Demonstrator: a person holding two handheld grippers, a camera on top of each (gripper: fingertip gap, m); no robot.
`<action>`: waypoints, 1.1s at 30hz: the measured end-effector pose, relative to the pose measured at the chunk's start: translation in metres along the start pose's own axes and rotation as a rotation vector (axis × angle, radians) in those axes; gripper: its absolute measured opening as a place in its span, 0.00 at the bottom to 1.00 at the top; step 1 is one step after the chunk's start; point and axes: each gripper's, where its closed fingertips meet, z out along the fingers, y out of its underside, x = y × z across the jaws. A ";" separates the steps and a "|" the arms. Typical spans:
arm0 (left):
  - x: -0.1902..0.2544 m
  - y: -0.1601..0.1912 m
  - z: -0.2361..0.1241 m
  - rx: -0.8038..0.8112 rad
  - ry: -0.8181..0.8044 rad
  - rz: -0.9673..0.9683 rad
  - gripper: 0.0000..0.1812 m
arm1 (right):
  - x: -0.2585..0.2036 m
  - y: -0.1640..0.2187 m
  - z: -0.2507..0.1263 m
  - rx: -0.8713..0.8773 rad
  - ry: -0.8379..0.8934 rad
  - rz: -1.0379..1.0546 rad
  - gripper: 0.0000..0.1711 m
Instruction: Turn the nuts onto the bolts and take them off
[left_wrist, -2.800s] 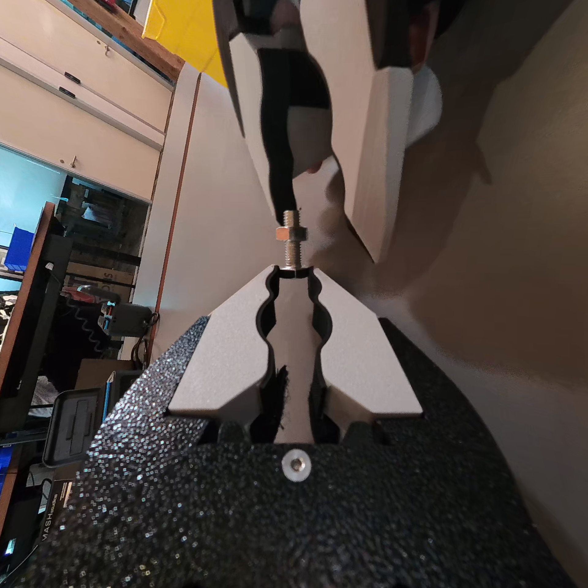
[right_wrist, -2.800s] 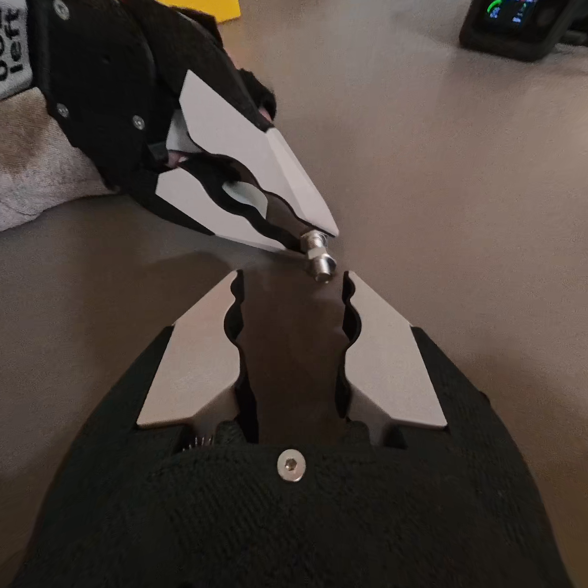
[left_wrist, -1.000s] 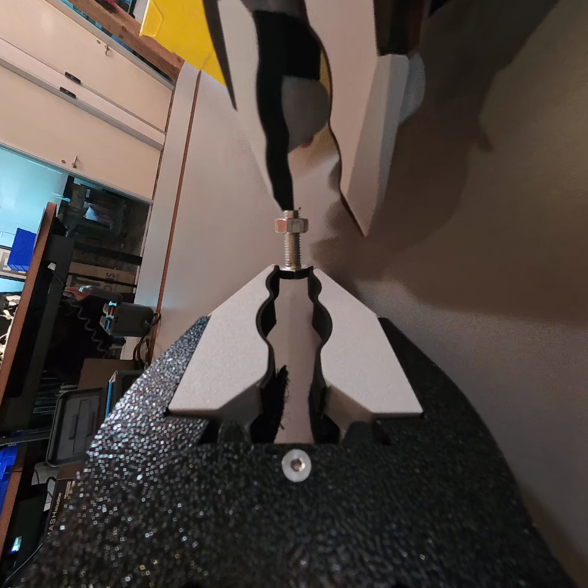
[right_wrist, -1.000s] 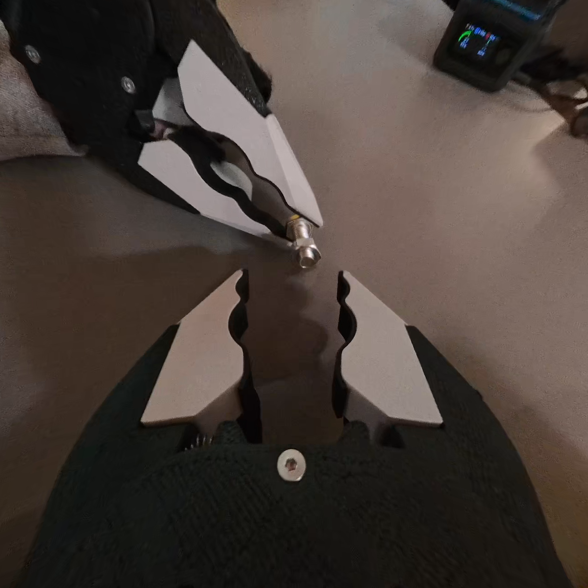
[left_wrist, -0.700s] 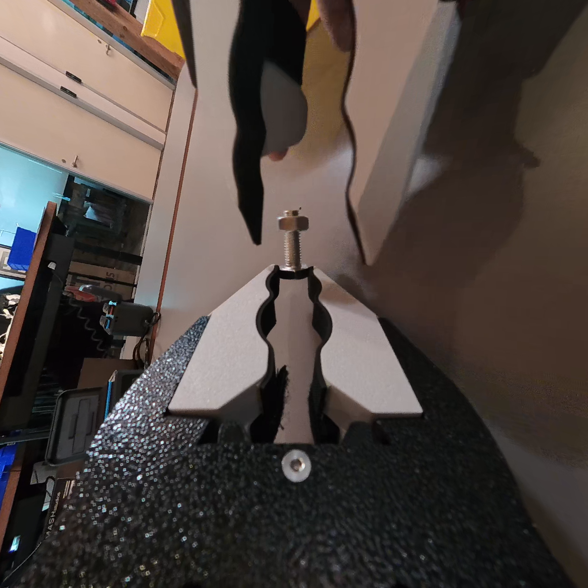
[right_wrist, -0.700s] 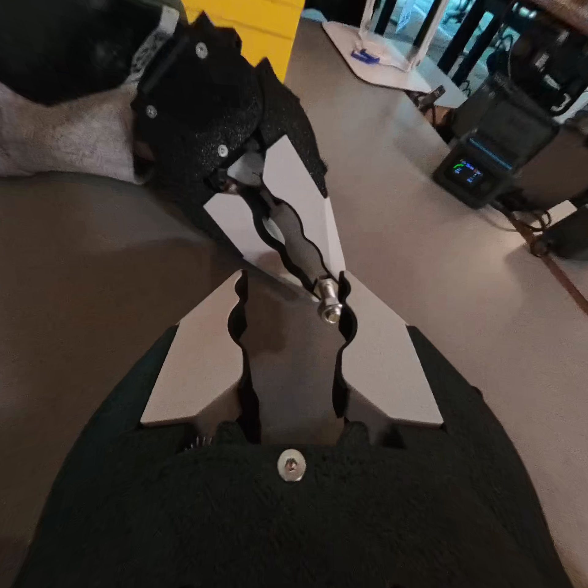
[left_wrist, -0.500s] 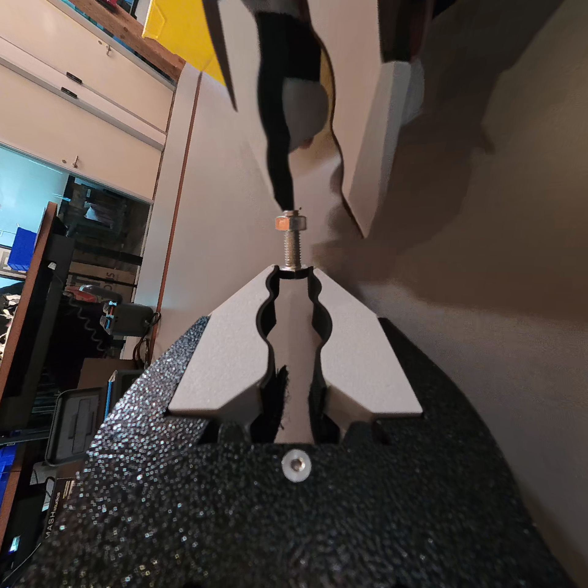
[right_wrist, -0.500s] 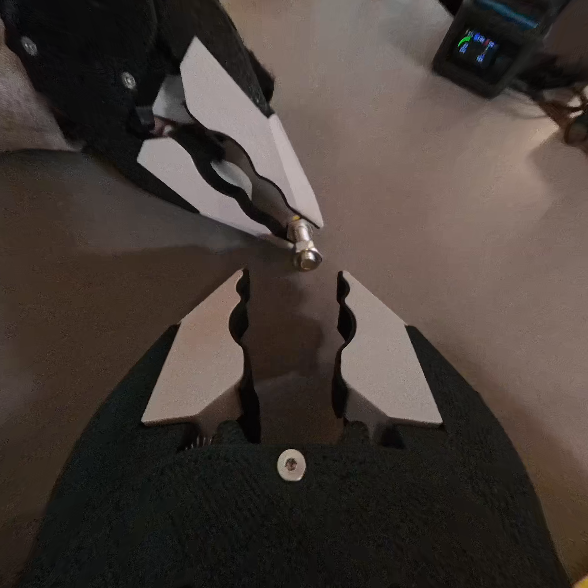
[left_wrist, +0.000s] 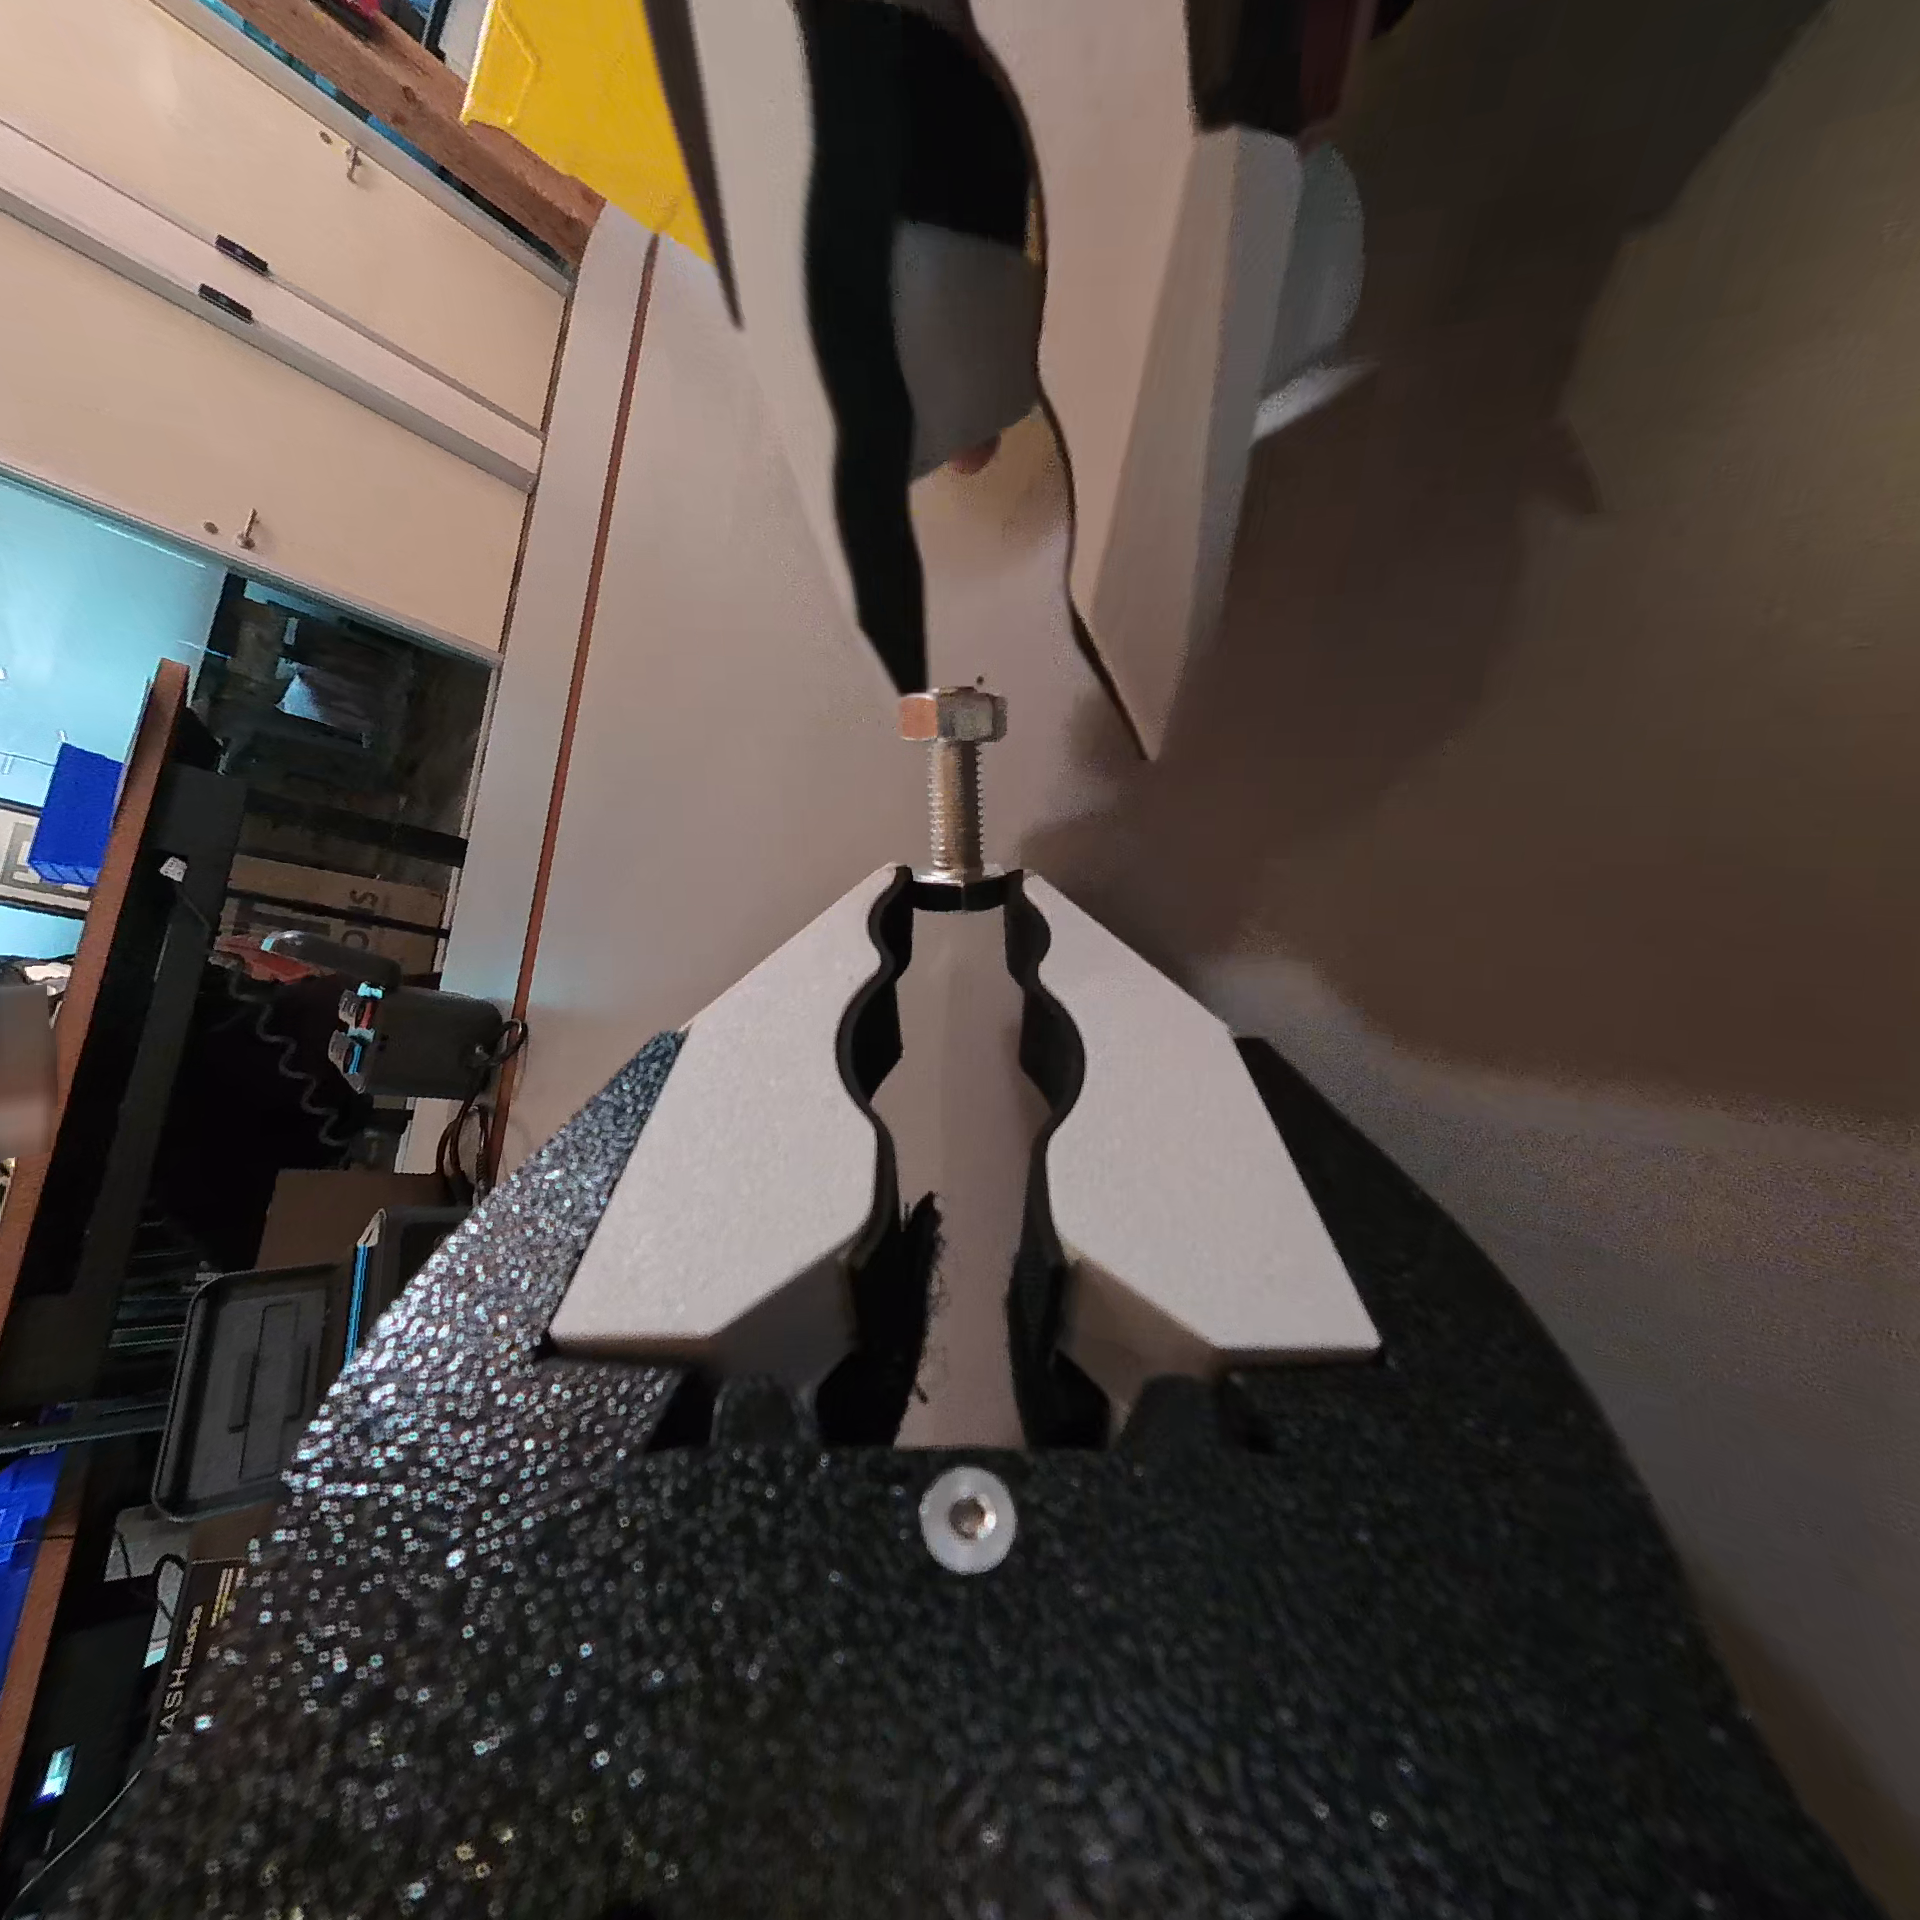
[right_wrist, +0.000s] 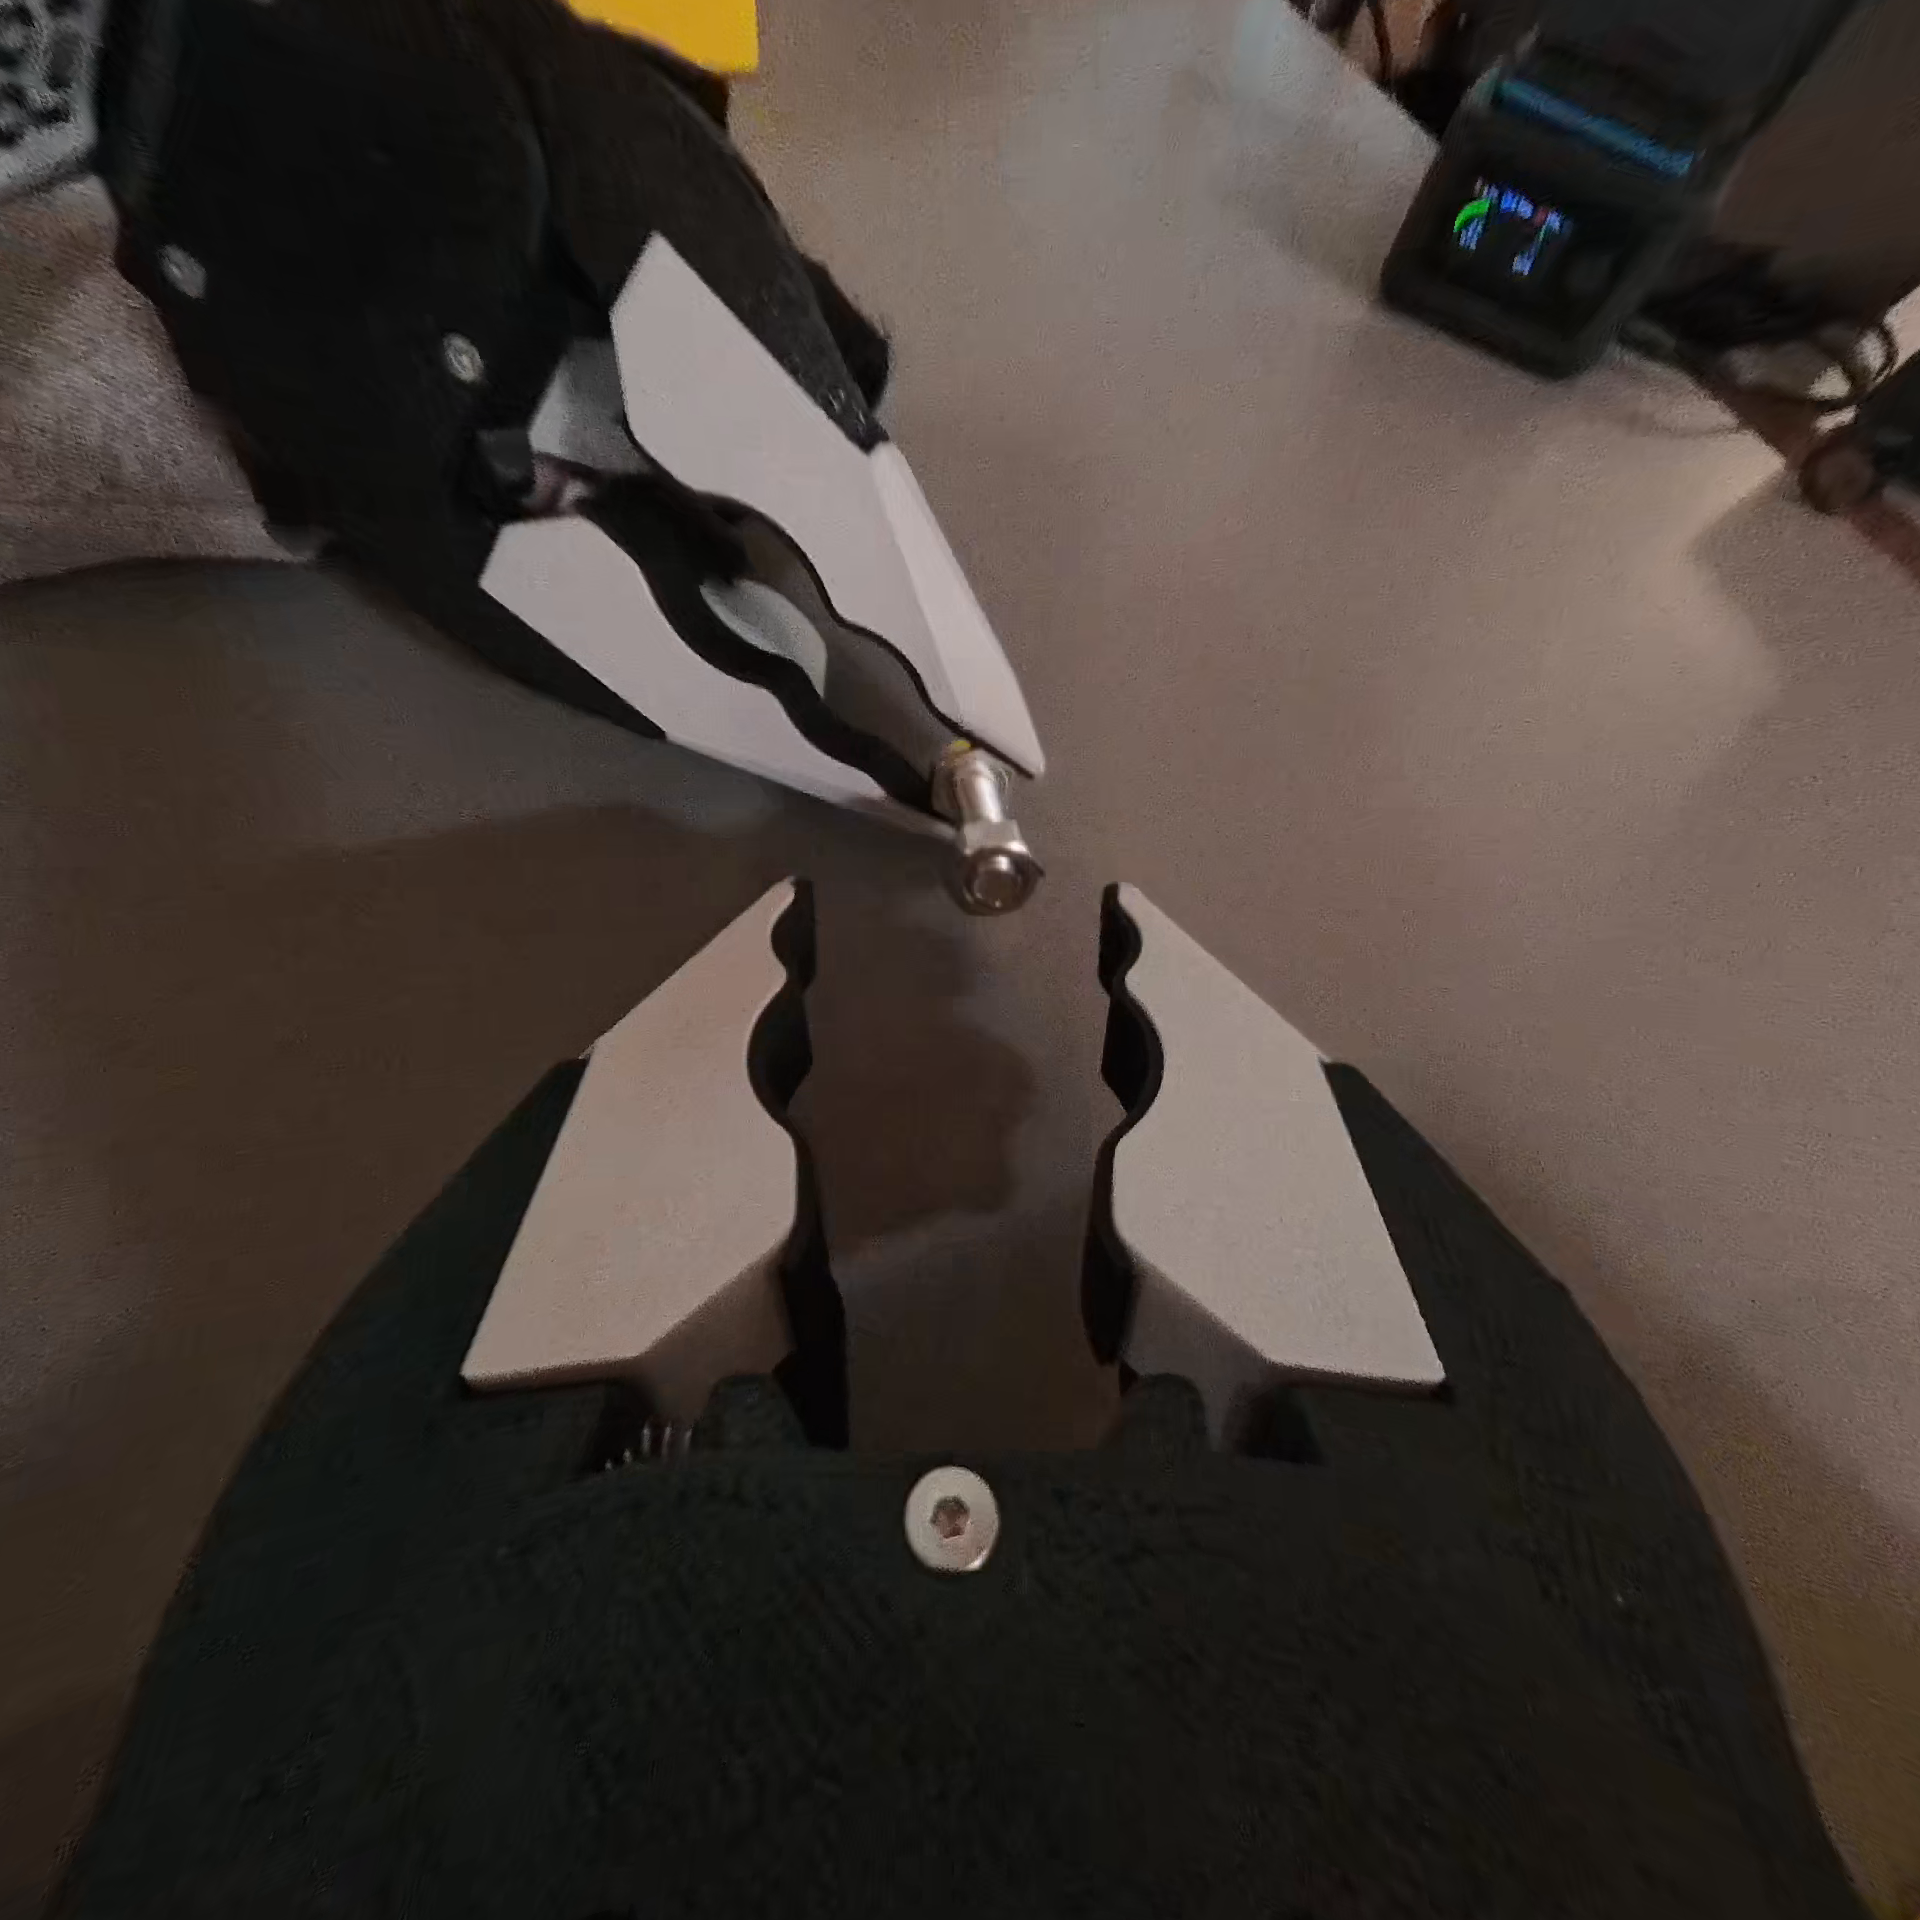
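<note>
Item: bolt (left_wrist: 958, 810) with nut (left_wrist: 953, 716), held in the left gripper (left_wrist: 958, 896). Risk, as judged: the nut sits at the very end of the threaded shank, so if the right gripper (right_wrist: 956, 902) closes off-centre it may catch only a corner of the hex, skid round it, or knock the nut loose to fall on the grey tabletop (right_wrist: 1351, 831) below; a sideways push could also swivel the bolt, since the left fingertips pinch only its head. A tilted approach could cross-thread the nut if it is being turned on. State of grippers: left one clamped on the bolt head at its tips, the shank projecting straight forward beyond them; right one with fingers apart and holding nothing, the nut just ahead of the gap between its tips and slightly to their left, not yet between them. Whether a right fingertip touches the nut cannot be told; in the left wrist view one dark pad (left_wrist: 883, 582) appears to meet its edge. Description: small bright steel bolt, fine thread, silver hex nut of the same finish. Beyond the right gripper, well apart: a black device with a lit screen (right_wrist: 1507, 249).
</note>
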 end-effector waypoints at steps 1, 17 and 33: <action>0.000 0.000 0.000 0.000 0.000 -0.001 0.09 | -0.001 0.006 0.002 -0.030 -0.016 0.024 0.31; 0.000 0.000 0.000 -0.001 0.001 0.000 0.09 | -0.001 0.008 0.004 -0.053 -0.026 0.042 0.31; 0.001 0.000 0.000 -0.002 0.001 0.001 0.08 | -0.008 0.011 0.001 -0.070 -0.051 0.044 0.31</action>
